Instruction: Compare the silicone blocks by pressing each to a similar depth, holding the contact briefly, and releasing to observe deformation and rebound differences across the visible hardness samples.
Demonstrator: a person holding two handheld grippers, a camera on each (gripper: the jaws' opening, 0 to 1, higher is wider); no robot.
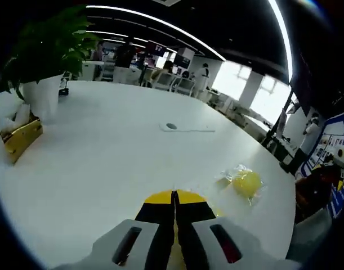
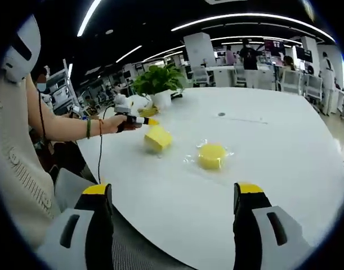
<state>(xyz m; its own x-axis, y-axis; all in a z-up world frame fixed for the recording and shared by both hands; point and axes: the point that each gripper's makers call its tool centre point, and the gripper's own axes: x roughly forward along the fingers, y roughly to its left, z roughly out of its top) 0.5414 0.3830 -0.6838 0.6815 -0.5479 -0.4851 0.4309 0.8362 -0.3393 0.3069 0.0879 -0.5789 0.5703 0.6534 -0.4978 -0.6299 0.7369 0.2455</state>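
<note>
Reaching across the table (image 2: 262, 169), left tool (image 2: 139, 120) presses yellow block (image 2: 158, 138).

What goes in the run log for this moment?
left hand-held gripper: shut, pressing yellow block | right hand-held gripper: open, idle | wrapped disc: untouched on table

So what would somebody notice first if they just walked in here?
Probably the two bright yellow silicone blocks on the white round table: a squarish yellow block under the left hand-held gripper, and a round yellow block on clear wrap beside it. Behind them, a leafy green plant in a white pot stands out.
</note>
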